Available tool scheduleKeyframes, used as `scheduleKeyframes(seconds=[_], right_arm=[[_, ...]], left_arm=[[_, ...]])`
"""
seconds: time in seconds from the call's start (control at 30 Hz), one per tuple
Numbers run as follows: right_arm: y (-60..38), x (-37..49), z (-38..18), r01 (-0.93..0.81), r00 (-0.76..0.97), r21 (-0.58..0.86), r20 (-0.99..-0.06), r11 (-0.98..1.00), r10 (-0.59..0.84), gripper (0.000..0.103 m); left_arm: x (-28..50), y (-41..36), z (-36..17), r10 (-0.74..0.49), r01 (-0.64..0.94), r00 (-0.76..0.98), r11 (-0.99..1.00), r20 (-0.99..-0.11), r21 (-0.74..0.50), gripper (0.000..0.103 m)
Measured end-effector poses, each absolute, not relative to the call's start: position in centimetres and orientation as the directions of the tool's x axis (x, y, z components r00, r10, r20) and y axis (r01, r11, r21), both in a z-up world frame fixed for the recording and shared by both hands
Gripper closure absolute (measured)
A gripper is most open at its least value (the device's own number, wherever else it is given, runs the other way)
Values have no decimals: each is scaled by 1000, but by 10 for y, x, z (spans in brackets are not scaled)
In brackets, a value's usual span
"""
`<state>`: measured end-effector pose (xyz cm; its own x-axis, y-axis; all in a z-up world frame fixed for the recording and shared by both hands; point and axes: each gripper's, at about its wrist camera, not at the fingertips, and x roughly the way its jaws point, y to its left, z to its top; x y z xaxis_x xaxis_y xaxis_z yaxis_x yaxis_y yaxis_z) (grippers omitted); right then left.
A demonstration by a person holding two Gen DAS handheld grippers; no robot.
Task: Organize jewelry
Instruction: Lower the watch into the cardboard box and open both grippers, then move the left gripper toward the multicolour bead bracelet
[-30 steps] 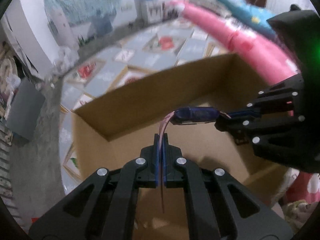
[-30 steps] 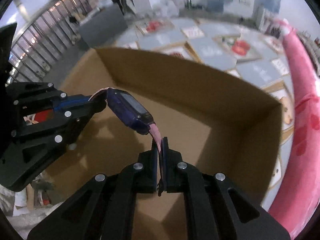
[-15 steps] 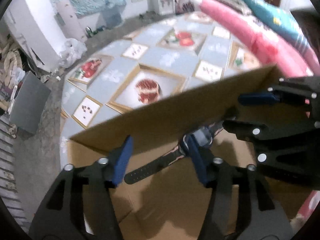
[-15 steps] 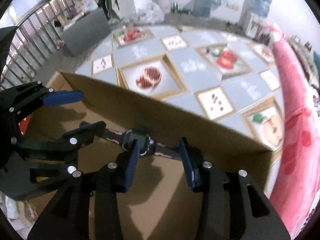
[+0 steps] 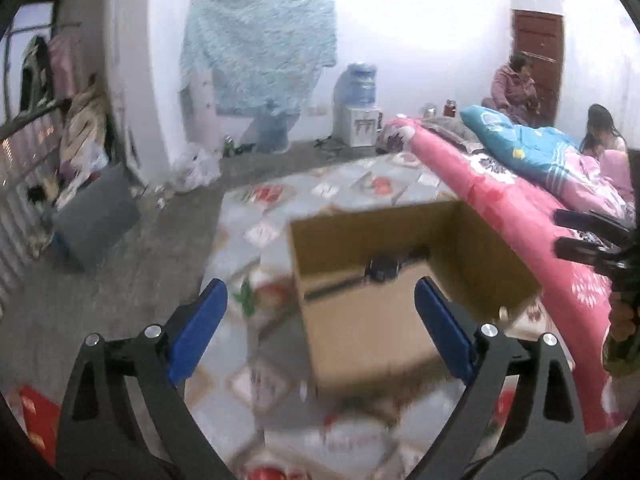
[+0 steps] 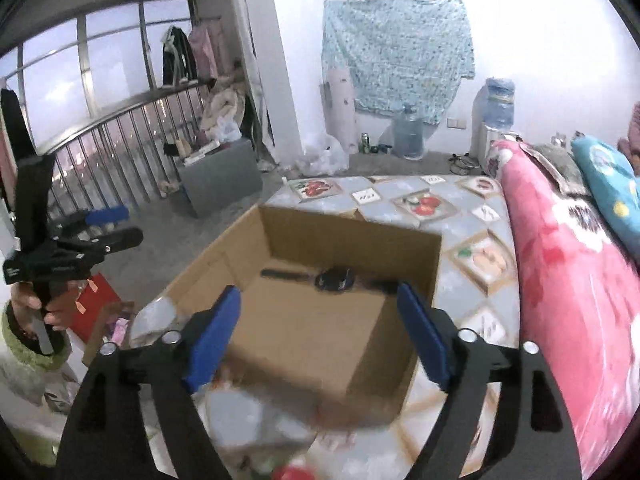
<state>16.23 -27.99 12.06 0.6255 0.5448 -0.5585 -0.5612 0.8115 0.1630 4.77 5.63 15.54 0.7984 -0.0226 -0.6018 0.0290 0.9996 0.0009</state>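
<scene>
Inside the cardboard box (image 6: 320, 332) — watch (image 6: 334, 279), beyond both opening, empty grippers: left gripper (image 5: 320, 320), right gripper (image 6: 320, 328).

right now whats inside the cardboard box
A dark wristwatch lies flat on the floor of the cardboard box, by the far wall. The near wall hides the bottom just behind it.

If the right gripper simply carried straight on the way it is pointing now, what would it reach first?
Probably the cardboard box: the right gripper, jaws opening and empty, points down into its open top, so it would likely meet the box floor just short of the watch lying by the far wall. Depth is uncertain.
</scene>
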Motion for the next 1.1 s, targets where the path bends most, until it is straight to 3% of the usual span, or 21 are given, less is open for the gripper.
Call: scheduleKeyframes(seconds=[0.23,0.37,0.57,0.77,0.97,1.1], right_arm=[[-264,119,32,-457,537,227,-700,860,470,17],[-250,109,0,-401,483,265,-752,877,448,17],[-240,105,-9,-370,443,301,-774,879,452,17],[-225,104,-22,-365,432,253,-806,896,404,17],[-210,108,-29,-371,442,184,-827,910,347,9],[-202,108,-33,-381,447,144,-836,913,318,8]], left_arm=[[39,47,65,76,-65,666,997,-742,44,12],[61,34,16,177,-83,585,984,-792,159,12],[66,27,-16,298,-73,558,947,-774,312,12],[55,33,-18,297,-45,601,940,-742,339,8],[43,30,-21,306,-16,655,920,-691,392,8],[45,38,-21,278,-21,650,937,-707,349,8]])
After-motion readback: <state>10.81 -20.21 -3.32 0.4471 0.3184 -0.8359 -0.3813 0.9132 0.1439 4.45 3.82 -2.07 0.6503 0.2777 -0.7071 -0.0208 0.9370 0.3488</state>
